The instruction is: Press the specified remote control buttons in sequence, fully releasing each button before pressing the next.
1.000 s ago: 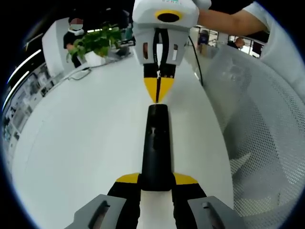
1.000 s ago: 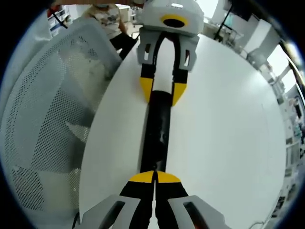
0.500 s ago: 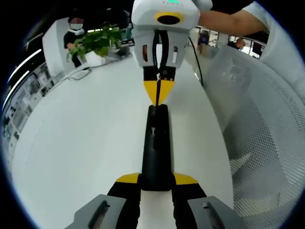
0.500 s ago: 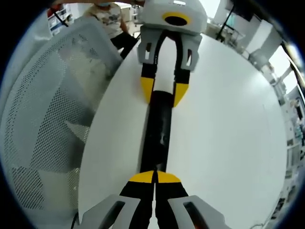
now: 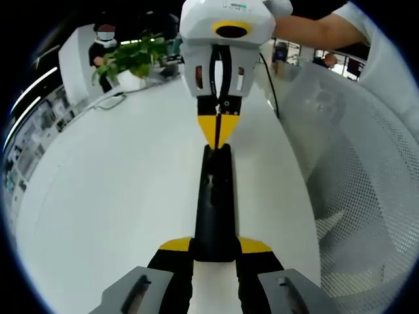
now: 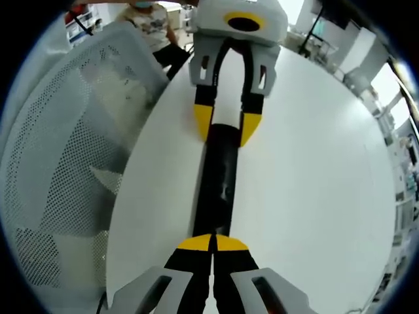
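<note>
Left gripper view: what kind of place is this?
Probably an open-plan office or lab. A big white table holds the remote, a potted plant sits at its far end, a mesh chair back stands alongside, and people work behind.

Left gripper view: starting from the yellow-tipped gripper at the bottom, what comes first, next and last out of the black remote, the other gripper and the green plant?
1. Black remote, clamped between the left gripper's jaws.
2. Right gripper, at the remote's far end, tips closed together over it.
3. Green plant, far upper left, at the back of the white table.
</note>
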The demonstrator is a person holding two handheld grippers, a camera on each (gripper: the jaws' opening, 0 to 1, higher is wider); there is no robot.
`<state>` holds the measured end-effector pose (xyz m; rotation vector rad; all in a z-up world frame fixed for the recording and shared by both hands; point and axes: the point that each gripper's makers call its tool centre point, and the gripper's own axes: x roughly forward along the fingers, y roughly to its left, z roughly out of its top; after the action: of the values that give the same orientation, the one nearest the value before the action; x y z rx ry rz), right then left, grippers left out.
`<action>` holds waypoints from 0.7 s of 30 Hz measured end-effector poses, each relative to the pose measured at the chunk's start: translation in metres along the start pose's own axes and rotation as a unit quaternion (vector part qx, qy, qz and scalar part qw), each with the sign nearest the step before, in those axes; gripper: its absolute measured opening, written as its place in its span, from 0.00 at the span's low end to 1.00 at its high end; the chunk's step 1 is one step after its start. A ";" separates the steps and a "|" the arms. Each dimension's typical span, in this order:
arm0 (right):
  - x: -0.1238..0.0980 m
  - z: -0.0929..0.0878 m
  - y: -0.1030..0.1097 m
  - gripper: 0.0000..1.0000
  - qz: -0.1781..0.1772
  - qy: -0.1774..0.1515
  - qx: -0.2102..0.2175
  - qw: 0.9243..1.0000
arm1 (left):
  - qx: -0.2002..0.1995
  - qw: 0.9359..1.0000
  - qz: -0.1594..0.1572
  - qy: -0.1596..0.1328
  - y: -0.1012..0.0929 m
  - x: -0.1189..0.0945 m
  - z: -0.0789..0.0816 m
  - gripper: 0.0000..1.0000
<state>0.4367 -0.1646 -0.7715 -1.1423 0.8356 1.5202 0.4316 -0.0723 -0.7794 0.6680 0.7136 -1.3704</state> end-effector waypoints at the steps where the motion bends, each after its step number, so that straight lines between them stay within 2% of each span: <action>1: 0.001 0.000 0.000 0.00 0.001 0.001 0.000 1.000 | 0.000 1.000 0.000 0.000 0.000 0.000 0.000 0.24; 16: 0.002 -0.001 -0.001 0.00 0.007 0.002 0.006 1.000 | -0.001 1.000 0.000 -0.003 0.001 0.000 0.000 0.24; 21: 0.003 0.000 -0.001 0.00 0.007 0.015 -0.002 1.000 | -0.001 1.000 0.000 -0.004 0.000 0.000 0.000 0.24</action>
<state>0.4377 -0.1635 -0.7748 -1.1664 0.8636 1.5201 0.4318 -0.0721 -0.7790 0.6613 0.7090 -1.3710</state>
